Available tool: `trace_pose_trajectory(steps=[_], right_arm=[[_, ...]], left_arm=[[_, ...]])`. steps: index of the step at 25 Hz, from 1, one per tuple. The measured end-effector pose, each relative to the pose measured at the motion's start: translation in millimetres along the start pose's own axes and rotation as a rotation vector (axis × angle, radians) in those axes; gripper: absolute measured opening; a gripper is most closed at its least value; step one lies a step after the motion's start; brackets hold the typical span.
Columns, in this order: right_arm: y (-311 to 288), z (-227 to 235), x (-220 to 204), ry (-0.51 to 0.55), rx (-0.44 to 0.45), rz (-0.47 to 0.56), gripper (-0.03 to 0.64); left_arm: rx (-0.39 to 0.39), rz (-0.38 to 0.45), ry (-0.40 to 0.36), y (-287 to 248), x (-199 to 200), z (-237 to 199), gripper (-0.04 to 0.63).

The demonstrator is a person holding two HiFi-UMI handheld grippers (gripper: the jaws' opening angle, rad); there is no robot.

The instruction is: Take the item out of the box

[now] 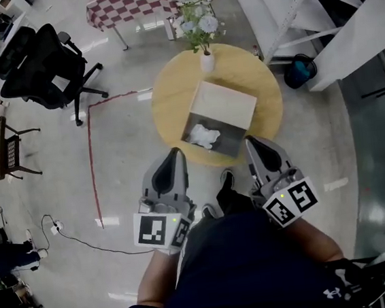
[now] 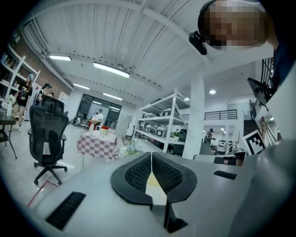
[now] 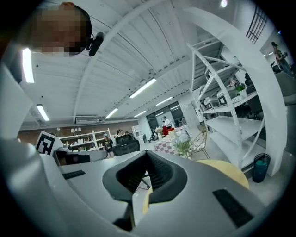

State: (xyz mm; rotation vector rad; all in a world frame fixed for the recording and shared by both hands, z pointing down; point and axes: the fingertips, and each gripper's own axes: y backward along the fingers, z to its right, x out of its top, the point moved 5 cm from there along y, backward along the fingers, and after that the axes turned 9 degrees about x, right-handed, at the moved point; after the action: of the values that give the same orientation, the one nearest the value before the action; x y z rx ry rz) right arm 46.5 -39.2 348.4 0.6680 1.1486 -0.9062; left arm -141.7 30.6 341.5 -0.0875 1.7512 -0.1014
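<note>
Two claws, both pressed together with nothing between the pads. The left claw (image 2: 151, 157) shows its ribbed black pads meeting along a thin seam, and the right claw (image 3: 147, 156) looks the same. In the head view both are held out level in front of the person, side by side and well apart. Their tips are at the near edge of a round yellow bench (image 1: 169, 97); whether they reach over it cannot be told.

Between the two tips and a little beyond them, an open cardboard box (image 1: 225, 102) sits on the bench, one corner turned toward the person. The white crumpled item (image 1: 203, 136) lies inside it, in the near left part, touched by neither claw.

Past the box, a white vase (image 1: 207, 62) of pale flowers stands at the bench's far edge. Farther out are a table with a checked cloth (image 1: 129, 3), a black office chair (image 1: 42, 60) on the left, a red line (image 1: 91, 160) on the floor, and white shelving (image 1: 344, 31) with a blue bin (image 1: 300, 70) on the right.
</note>
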Motion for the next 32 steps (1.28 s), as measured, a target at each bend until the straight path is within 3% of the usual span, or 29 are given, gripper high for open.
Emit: trace_pose_trajectory(steps=[6, 12, 17, 25, 32], right_arm=[[-21, 42, 2, -0.027, 0.021, -0.022, 0.012], [-33, 65, 4, -0.014, 0.035, -0.057, 0.012], [-37, 79, -3, -0.04, -0.001, -0.071, 0.011], [-47, 87, -13, -0.066, -0.074, -0.082, 0.011], [-50, 92, -17, -0.077, -0.132, -0.095, 0.012]], left_arm=[[0.022, -0.039, -0.033, -42, -2, 3, 0.02], [0.019, -0.07, -0.161, -70, -8, 2, 0.02], [-0.061, -0.162, -0.318, -94, -41, -6, 0.02], [-0.232, -0.311, -0.46, -128, -87, -18, 0.025], [-0.333, -0.468, -0.53, -155, -131, -30, 0.132]])
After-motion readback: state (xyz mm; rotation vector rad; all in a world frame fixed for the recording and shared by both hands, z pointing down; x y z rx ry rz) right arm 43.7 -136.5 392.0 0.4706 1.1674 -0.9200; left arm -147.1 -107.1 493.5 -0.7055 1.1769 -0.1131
